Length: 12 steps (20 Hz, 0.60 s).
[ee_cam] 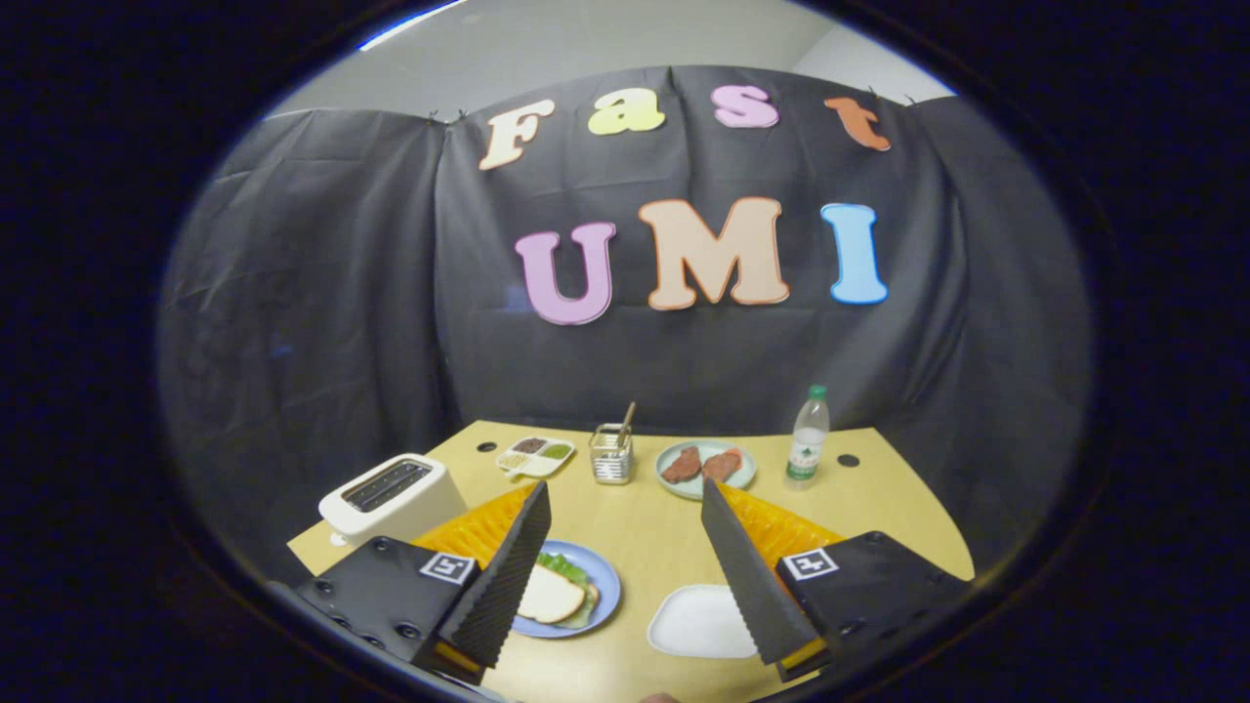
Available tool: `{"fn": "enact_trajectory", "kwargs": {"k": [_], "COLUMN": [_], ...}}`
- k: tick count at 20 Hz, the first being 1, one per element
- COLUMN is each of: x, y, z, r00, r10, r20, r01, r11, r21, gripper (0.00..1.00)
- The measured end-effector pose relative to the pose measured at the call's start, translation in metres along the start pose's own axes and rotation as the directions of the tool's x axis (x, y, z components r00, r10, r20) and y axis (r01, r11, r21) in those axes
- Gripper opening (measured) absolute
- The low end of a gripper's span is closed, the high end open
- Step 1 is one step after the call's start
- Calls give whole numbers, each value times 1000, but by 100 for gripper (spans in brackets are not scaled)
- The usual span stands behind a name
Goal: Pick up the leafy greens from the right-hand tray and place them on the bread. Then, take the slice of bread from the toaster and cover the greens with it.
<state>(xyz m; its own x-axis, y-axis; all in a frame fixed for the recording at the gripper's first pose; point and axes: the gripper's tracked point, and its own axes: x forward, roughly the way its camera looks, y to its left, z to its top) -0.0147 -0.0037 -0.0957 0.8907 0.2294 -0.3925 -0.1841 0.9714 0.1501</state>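
With the claw [625, 566] spread wide, empty and held above the desk [645, 527], both steps look done: a bread slice [549, 596] already covers the leafy greens [564, 566] on the blue plate [607, 584], near the toaster [391, 498], white tray [698, 622] bare.

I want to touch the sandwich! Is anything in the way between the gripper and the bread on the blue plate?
Nothing visible is in the way. The gripper is open, and the bread lies on the greens on the blue plate, just inside the left finger, which hides part of the plate.
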Motion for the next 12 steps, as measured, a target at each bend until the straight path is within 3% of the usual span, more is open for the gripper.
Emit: {"fn": "enact_trajectory", "kwargs": {"k": [5,12], "x": [-46,-99], "y": [-35,-69], "z": [36,87], "r00": [991,942], "r10": [-78,-176], "r20": [106,286], "r01": [83,192], "r11": [996,981], "r21": [-38,-29], "gripper": [98,98]}}
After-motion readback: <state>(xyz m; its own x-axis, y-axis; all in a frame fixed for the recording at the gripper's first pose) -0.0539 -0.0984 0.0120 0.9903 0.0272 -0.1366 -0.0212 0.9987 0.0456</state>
